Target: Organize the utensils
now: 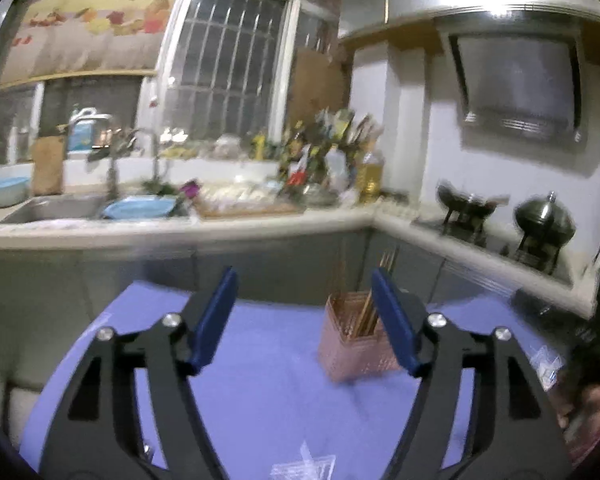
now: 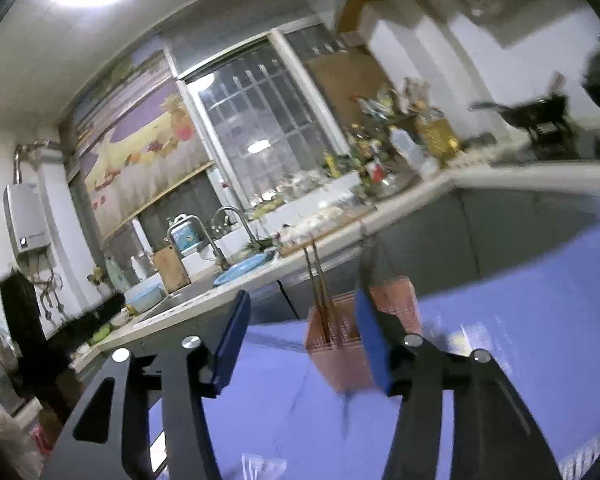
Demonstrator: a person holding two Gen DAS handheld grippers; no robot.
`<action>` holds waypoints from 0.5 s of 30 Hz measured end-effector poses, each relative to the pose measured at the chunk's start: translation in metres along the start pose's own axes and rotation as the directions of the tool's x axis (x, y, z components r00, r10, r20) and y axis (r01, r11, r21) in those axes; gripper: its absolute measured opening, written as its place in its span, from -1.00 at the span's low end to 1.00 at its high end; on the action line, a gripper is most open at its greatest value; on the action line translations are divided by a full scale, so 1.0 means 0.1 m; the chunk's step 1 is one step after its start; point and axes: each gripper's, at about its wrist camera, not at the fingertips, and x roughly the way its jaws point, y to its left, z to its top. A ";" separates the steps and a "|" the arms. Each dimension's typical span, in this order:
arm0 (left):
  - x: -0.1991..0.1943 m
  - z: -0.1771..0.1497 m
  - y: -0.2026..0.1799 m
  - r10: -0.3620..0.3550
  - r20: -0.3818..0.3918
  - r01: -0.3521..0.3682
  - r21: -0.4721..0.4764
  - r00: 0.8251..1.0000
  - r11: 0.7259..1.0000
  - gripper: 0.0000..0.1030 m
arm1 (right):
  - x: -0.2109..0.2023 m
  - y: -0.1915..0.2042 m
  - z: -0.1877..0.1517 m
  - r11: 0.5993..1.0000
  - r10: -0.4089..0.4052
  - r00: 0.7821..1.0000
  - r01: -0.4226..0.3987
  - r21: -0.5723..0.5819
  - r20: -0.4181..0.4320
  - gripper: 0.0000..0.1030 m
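Purple table (image 1: pixel 260 360): one pink holder (image 1: pixel 350 344).

Home kitchen. Beyond the left gripper (image 1: pixel 304 316), an L-shaped countertop (image 1: pixel 260 226) is seen, with sink (image 1: pixel 52 208) and faucet (image 1: pixel 150 152) ahead-left under a barred window (image 1: pixel 228 60). Ahead-right, a range hood (image 1: pixel 516 80) is mounted over a wok (image 1: pixel 466 200).

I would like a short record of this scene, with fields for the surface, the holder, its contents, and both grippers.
surface: purple table
holder: pink mesh holder, upright on the table
contents: chopsticks standing inside
left gripper: open, nothing between the jaws
right gripper: open, empty, holder beyond it
background: kitchen counter with sink
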 end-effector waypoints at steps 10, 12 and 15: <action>-0.12 -0.57 -0.27 0.160 -0.131 -0.148 0.092 0.978 0.985 0.88 | -0.47 -0.09 -0.53 0.993 -0.013 0.990 0.029 0.110 -0.143 0.29; -0.12 -0.59 -0.31 0.150 -0.148 -0.138 0.090 0.978 0.986 0.88 | -0.46 -0.04 -0.56 0.994 0.004 0.987 0.013 0.107 -0.158 0.30; -0.14 -0.60 -0.38 0.145 -0.160 -0.131 0.096 0.976 0.987 0.88 | -0.45 0.08 -0.58 0.997 0.020 0.985 -0.006 0.081 -0.172 0.31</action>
